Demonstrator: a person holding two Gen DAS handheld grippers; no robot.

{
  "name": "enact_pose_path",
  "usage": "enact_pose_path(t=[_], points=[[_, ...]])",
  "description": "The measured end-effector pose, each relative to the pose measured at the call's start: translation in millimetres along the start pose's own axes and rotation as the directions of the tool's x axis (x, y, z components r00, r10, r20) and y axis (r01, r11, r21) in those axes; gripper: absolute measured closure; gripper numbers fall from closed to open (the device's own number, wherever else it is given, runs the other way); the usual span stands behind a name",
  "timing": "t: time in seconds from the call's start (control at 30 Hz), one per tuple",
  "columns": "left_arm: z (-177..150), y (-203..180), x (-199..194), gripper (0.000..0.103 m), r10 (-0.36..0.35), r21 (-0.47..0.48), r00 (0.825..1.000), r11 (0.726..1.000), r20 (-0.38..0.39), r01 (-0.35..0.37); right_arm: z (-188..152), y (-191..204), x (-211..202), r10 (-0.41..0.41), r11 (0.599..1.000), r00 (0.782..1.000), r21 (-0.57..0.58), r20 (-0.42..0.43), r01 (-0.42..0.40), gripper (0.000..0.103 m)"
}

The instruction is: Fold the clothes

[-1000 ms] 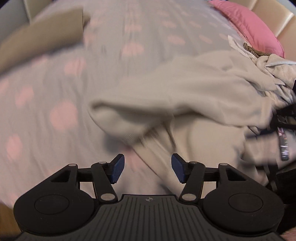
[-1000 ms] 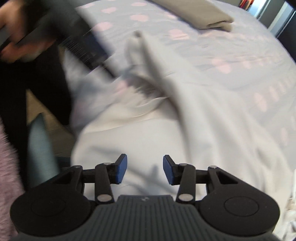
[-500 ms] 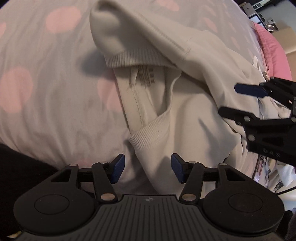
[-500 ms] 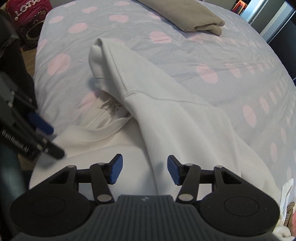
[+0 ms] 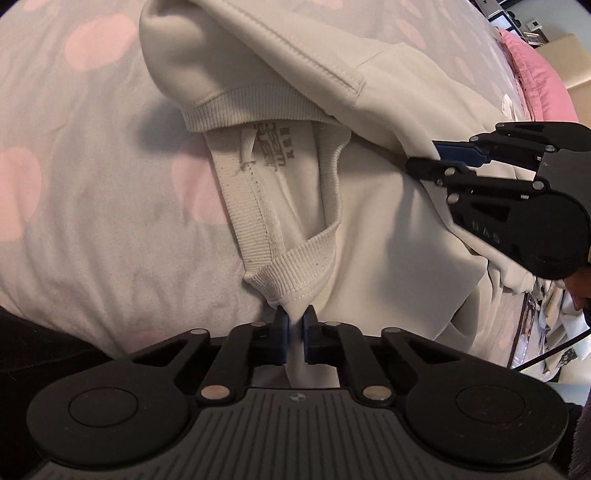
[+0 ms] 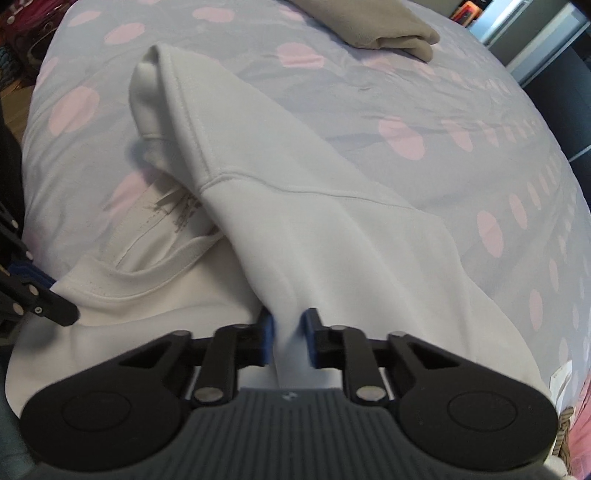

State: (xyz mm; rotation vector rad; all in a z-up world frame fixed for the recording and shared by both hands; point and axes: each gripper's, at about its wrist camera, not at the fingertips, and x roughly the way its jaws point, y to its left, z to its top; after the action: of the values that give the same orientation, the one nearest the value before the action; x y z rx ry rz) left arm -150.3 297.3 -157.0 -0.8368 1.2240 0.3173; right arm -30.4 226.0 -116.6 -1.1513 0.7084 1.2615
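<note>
Cream sweatshirt (image 5: pixel 388 206) pinched by left gripper (image 5: pixel 294 334) & right gripper (image 6: pixel 289 338).

The left gripper (image 5: pixel 294 334) pinches the sweatshirt (image 5: pixel 384 221) at its collar; the right gripper (image 5: pixel 424 155) sits at three o'clock.

Left gripper (image 5: pixel 294 334) clamped on sweatshirt (image 5: pixel 388 221) collar; right gripper (image 6: pixel 289 338) clamped on sweatshirt fold.

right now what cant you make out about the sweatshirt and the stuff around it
- Sweatshirt hem and lower body: cut off, both views.
- Neck label print: too small to read, left view; blurred, right view.
- Folded tan garment: cut by top edge, right view.
</note>
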Motion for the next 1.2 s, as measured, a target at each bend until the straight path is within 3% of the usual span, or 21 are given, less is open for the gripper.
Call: enact_pose_path(t=[0.07, 0.17, 0.33, 0.5, 0.6, 0.67, 0.77, 0.87, 1.0, 1.2], points=[[-1.2, -0.9, -3.2, 0.101, 0.009, 0.010, 1.000, 1.000, 0.015, -0.009, -1.7, -4.0, -5.4, -0.017, 1.000, 1.000, 0.023, 0.019, 0.017, 0.098], [-1.6, -4.5, -14.3, 0.102, 0.033, 0.041, 0.998, 0.999, 0.056, -0.035, -4.6, -12.2, -20.9, -0.073, 0.996, 0.996, 0.055, 0.060, 0.070, 0.099], [2.9, -4.8, -38.9, 0.102, 0.045, 0.077, 0.990, 0.995, 0.133, -0.055, -9.6, -33.8, -58.8, -0.210, 0.974, 0.970, 0.115, 0.120, 0.196, 0.100], [15.5, -4.6, -79.6, 0.102, 0.030, 0.115, 0.969, 0.992, 0.247, -0.060, -16.9, -62.6, -104.4, -0.341, 0.930, 0.927, 0.197, 0.158, 0.309, 0.100], [25.9, -14.5, -109.5, 0.102, 0.010, 0.154, 0.942, 0.986, 0.335, -0.065, -24.1, -82.0, -141.4, -0.417, 0.893, 0.889, 0.267, 0.190, 0.362, 0.100], [33.4, -26.1, -130.5, 0.102, -0.003, 0.184, 0.917, 0.980, 0.399, -0.076, -28.8, -94.4, -169.6, -0.484, 0.856, 0.850, 0.316, 0.209, 0.410, 0.101], [44.8, -47.7, -166.2, 0.102, -0.028, 0.229, 0.866, 0.968, 0.498, -0.100, -36.2, -111.5, -214.5, -0.579, 0.793, 0.782, 0.384, 0.230, 0.474, 0.101], [53.4, -71.5, -209.9, 0.102, -0.066, 0.267, 0.796, 0.956, 0.601, -0.123, -46.1, -125.9, -265.1, -0.663, 0.725, 0.703, 0.455, 0.258, 0.517, 0.101], [53.4, -96.7, -280.5, 0.103, -0.133, 0.307, 0.674, 0.941, 0.726, -0.145, -62.1, -137.7, -335.8, -0.762, 0.628, 0.578, 0.553, 0.293, 0.548, 0.101], [25.8, -125.8, -376.5, 0.103, -0.246, 0.372, 0.470, 0.907, 0.848, -0.196, -88.1, -128.0, -430.1, -0.875, 0.482, 0.352, 0.676, 0.333, 0.558, 0.100]])
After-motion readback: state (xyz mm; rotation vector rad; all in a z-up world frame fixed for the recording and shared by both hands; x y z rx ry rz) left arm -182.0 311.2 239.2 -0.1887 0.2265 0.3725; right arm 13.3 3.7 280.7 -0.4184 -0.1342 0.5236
